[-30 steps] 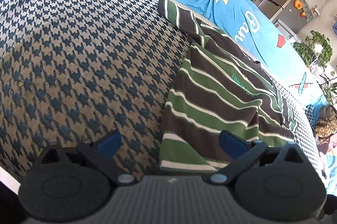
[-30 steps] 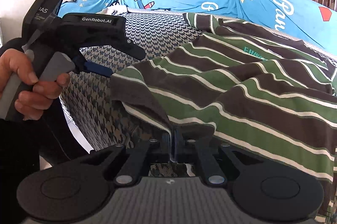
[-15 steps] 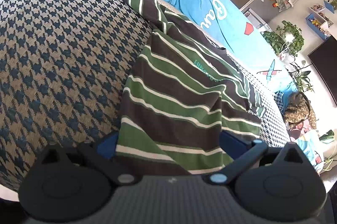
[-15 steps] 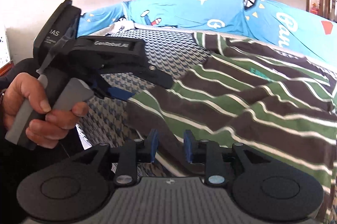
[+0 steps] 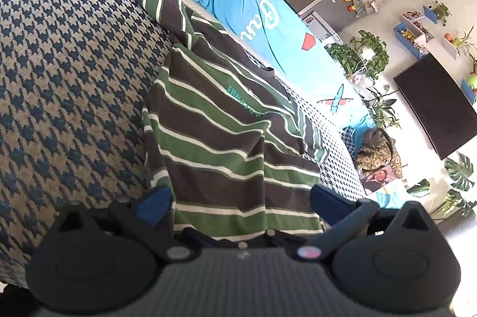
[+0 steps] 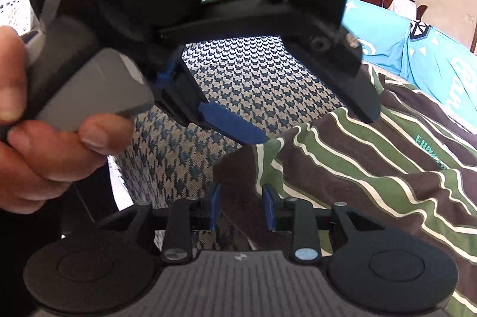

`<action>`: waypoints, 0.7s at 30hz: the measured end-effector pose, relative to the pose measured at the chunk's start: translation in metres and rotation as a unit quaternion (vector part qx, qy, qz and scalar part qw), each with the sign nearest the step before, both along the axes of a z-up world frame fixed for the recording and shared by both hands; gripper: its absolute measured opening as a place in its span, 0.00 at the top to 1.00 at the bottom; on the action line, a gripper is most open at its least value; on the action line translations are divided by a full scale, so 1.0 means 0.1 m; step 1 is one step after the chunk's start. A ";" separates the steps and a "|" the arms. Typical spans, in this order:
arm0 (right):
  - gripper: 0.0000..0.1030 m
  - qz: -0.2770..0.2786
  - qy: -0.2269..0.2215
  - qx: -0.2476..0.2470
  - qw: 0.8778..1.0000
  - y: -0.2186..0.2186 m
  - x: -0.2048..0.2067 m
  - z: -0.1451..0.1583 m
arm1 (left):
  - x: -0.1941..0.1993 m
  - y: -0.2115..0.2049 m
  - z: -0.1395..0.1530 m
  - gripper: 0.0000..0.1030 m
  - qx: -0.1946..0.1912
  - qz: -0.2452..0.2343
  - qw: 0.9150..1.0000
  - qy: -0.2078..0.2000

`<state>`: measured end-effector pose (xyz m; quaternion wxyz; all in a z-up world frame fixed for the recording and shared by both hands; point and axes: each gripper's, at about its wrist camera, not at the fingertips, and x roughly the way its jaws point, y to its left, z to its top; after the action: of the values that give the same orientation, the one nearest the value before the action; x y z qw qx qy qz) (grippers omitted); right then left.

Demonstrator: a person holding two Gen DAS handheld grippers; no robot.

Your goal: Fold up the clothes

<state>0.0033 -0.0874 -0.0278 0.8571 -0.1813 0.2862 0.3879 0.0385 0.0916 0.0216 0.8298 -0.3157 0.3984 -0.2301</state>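
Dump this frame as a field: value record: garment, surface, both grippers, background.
garment: striped shirt, green, brown and white, lying rumpled
surface: houndstooth cover under the shirt
left gripper: open wide, fingers either side of the shirt's near hem
right gripper: partly open, shirt edge between the fingers, not clamped
background: blue printed sheet beyond the shirt

Shirt (image 5: 226,138) on sofa (image 5: 74,63); blanket (image 5: 253,4) behind; plants (image 5: 366,54) far right.
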 end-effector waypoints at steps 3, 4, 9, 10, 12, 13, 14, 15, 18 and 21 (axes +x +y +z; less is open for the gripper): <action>0.53 -0.008 -0.013 -0.004 1.000 0.07 0.01 -0.05 | 0.02 0.01 -0.02 0.00 -0.007 0.001 1.000 0.007; 0.53 -0.007 -0.018 -0.005 1.000 0.09 0.00 -0.06 | 0.02 0.01 -0.02 0.00 -0.009 0.002 1.000 0.009; 0.53 0.003 -0.030 -0.014 0.999 0.20 -0.01 -0.12 | 0.05 0.03 -0.06 0.00 -0.012 0.008 1.000 0.019; 0.53 0.001 -0.031 -0.016 0.999 0.22 -0.01 -0.13 | 0.05 0.03 -0.06 0.00 -0.013 0.009 1.000 0.020; 0.54 -0.002 -0.034 -0.020 0.999 0.25 -0.01 -0.16 | 0.05 0.04 -0.07 0.00 -0.015 0.011 1.000 0.023; 0.54 -0.004 -0.035 -0.022 0.999 0.26 -0.01 -0.17 | 0.05 0.04 -0.08 0.00 -0.015 0.012 1.000 0.025; 0.61 -0.006 -0.037 -0.024 0.999 0.28 -0.01 -0.19 | 0.05 0.05 -0.09 0.00 -0.015 0.013 0.999 0.027; 0.68 -0.008 -0.038 -0.027 0.999 0.29 -0.01 -0.20 | 0.06 0.05 -0.09 0.00 -0.015 0.014 0.999 0.027; 0.87 -0.018 -0.034 -0.018 0.999 0.29 0.01 -0.19 | 0.04 0.06 -0.08 0.00 -0.015 0.017 0.999 0.026; 0.90 -0.027 -0.018 0.003 0.999 0.26 0.03 -0.14 | 0.00 0.09 0.00 0.00 -0.001 0.034 0.999 0.005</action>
<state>0.0067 -0.0616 -0.0421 0.8731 -0.1776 0.2743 0.3618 0.0387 0.1011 0.0220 0.8348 -0.3307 0.3919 -0.2006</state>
